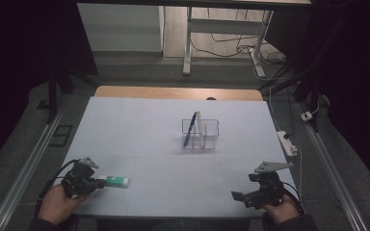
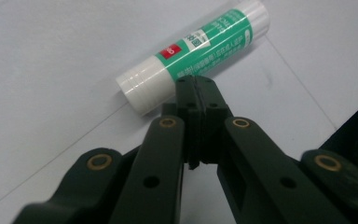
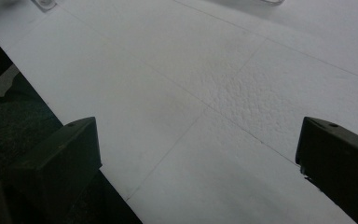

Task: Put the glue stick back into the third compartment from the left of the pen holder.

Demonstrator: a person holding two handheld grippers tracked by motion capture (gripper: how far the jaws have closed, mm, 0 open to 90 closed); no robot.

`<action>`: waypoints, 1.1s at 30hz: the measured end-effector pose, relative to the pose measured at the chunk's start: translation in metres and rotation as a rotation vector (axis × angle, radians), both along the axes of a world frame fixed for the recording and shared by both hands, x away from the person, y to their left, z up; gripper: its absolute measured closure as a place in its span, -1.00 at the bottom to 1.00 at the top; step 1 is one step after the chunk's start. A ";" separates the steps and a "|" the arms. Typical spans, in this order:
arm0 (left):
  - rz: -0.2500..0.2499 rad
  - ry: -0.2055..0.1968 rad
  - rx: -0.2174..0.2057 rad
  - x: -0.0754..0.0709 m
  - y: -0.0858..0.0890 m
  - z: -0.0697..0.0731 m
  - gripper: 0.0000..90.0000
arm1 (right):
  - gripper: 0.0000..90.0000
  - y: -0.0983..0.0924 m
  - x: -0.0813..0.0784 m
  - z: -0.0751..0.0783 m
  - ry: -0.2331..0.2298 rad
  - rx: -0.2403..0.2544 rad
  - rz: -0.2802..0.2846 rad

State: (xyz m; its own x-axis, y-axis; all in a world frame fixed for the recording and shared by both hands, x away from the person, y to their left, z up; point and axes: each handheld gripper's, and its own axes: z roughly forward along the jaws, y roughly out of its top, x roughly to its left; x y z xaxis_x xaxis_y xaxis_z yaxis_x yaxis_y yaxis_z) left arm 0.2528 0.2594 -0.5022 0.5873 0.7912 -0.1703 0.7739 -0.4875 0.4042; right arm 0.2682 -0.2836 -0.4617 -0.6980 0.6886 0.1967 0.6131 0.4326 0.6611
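Note:
A green-and-white glue stick (image 2: 193,51) lies flat on the white table top (image 2: 51,60), near the front left corner in the high view (image 1: 116,181). My left gripper (image 2: 196,88) has its jaws pressed together with nothing between them. Their tips sit right at the stick's near side, by its white cap. In the high view the left gripper (image 1: 99,182) lies low on the table, pointing right at the stick. My right gripper (image 3: 198,154) stands open over bare table, its jaws far apart; in the high view it (image 1: 243,196) is at the front right.
A clear compartment holder (image 1: 201,134) stands at mid table, with a blue pen (image 1: 190,127) leaning in its left section. A white power strip (image 1: 288,143) lies on the floor past the table's right edge. The table's dark front edge runs close under both hands.

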 end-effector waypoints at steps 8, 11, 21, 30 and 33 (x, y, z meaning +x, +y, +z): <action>-0.030 0.040 0.027 0.007 -0.006 -0.006 0.97 | -1.00 0.001 0.000 0.000 -0.001 -0.003 0.006; -0.034 0.047 0.027 0.009 -0.007 -0.007 0.97 | -1.00 0.001 0.000 0.000 0.000 -0.003 0.007; -0.032 0.052 0.012 0.015 -0.008 -0.009 0.97 | -1.00 0.001 0.000 0.000 0.002 -0.003 0.011; -0.028 0.049 0.017 0.024 -0.011 -0.010 0.97 | -1.00 0.001 0.000 0.000 0.001 -0.004 0.013; -0.034 0.037 0.007 0.024 -0.010 -0.008 0.97 | -1.00 0.001 0.000 0.000 0.002 -0.005 0.013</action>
State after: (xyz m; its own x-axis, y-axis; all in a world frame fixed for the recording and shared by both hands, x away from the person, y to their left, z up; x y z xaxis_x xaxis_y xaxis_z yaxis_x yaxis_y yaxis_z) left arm 0.2772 0.2499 -0.5103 0.6072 0.7723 -0.1870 0.7712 -0.5161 0.3726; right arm 0.2682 -0.2828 -0.4621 -0.7065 0.6804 0.1946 0.6086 0.4437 0.6578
